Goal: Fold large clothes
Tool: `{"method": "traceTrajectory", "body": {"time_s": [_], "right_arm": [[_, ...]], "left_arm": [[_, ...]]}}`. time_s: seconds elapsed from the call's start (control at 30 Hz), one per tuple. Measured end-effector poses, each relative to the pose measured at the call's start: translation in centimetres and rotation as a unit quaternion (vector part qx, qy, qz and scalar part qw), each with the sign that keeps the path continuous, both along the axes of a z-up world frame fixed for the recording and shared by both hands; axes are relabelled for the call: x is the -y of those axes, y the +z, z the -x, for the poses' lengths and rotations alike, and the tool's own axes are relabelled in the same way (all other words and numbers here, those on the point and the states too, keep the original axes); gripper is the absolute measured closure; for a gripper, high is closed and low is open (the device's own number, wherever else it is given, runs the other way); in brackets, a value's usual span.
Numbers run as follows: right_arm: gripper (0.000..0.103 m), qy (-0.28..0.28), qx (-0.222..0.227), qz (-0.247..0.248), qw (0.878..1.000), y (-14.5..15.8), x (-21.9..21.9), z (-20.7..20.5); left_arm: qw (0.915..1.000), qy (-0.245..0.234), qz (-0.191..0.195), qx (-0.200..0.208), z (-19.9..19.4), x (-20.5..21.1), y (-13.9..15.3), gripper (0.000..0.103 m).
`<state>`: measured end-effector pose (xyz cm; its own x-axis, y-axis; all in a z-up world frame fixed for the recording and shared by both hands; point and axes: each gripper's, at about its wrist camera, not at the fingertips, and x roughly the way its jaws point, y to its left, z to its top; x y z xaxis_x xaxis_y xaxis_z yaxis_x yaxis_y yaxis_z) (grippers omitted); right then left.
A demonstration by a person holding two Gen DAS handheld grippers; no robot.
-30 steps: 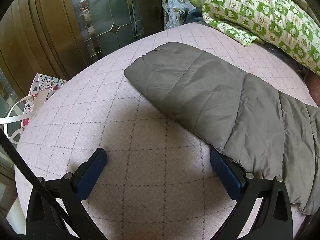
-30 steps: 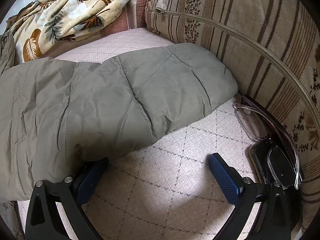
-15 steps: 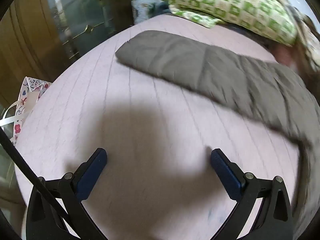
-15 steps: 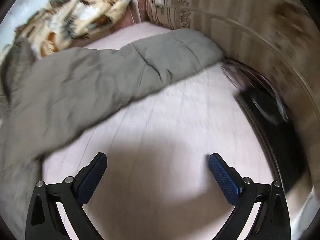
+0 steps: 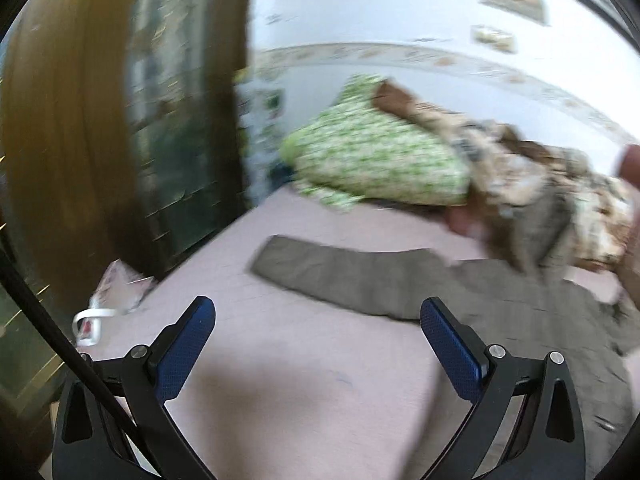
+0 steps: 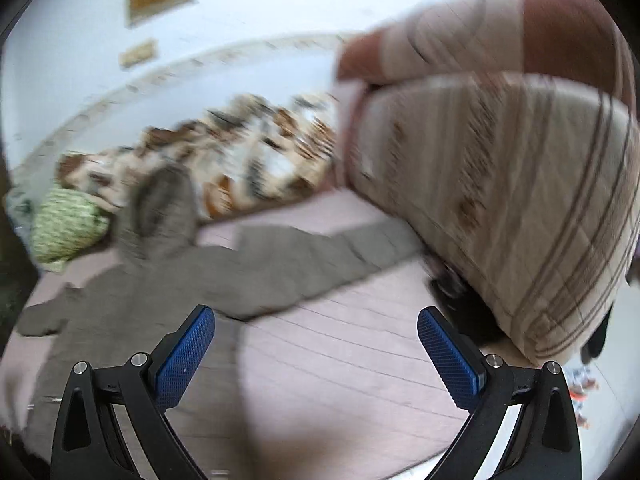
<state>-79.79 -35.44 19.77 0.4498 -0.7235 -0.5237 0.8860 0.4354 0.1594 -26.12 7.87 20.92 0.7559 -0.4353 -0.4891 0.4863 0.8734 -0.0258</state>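
Grey padded coat [image 5: 400,284] lies spread across your bed [image 5: 312,380], sleeves out toward both side edges, unfolded; all folding remains. Your left gripper [image 5: 316,344] and right gripper [image 6: 316,344] both gape empty above it. Only your right view shows the striped cushion [image 6: 500,200]; only your left shows the wooden door [image 5: 60,120].

Blurred view. Left gripper [image 5: 316,344] wide open, empty, hovering above the pink bedspread [image 5: 304,380]. Grey padded jacket [image 5: 360,280] spread flat beyond the gripper, one sleeve stretched out. Green patterned pillow [image 5: 372,164] behind the jacket.
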Motion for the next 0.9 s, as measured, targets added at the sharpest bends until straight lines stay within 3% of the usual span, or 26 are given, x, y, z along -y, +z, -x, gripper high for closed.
{"method": "traceTrajectory", "body": {"time_s": [0.2, 0.33, 0.4, 0.47, 0.53, 0.57, 0.7, 0.9], "right_arm": [[0.0, 0.095, 0.033, 0.043, 0.994, 4.8, -8.0, -6.3], [0.0, 0.143, 0.03, 0.042, 0.988, 4.0, -13.0, -9.0], [0.0, 0.151, 0.034, 0.028, 0.988, 2.8, -15.3, -10.0], [0.0, 0.125, 0.046, 0.018, 0.991, 1.9, -17.2, -10.6], [0.0, 0.104, 0.066, 0.016, 0.992, 0.6, -19.8, -10.5], [0.0, 0.097, 0.074, 0.027, 0.992, -0.1, -21.2, -10.5], [0.0, 0.126, 0.035, 0.053, 0.99, -0.9, -23.1, -12.1], [0.0, 0.14, 0.025, 0.053, 0.988, -1.5, -23.2, -13.7]], "left_arm": [[0.9891, -0.123, 0.042, -0.07, 8.8, 5.0, 0.6, 0.001], [0.9797, -0.172, 0.03, -0.1, 15.0, 8.9, -1.2, 0.001], [0.9786, -0.168, 0.018, -0.117, 17.4, 9.7, -2.4, 0.001], [0.9809, -0.161, 0.02, -0.108, 20.5, 9.3, -3.6, 0.001], [0.9892, -0.128, 0.031, -0.065, 23.6, 8.6, -4.6, 0.001], [0.9899, -0.135, 0.021, -0.038, 24.8, 8.9, -4.8, 0.001], [0.9916, -0.125, -0.021, 0.022, 26.3, 9.7, -3.9, 0.001], [0.9926, -0.113, -0.04, -0.02, 24.5, 10.0, -5.8, 0.001]]}}
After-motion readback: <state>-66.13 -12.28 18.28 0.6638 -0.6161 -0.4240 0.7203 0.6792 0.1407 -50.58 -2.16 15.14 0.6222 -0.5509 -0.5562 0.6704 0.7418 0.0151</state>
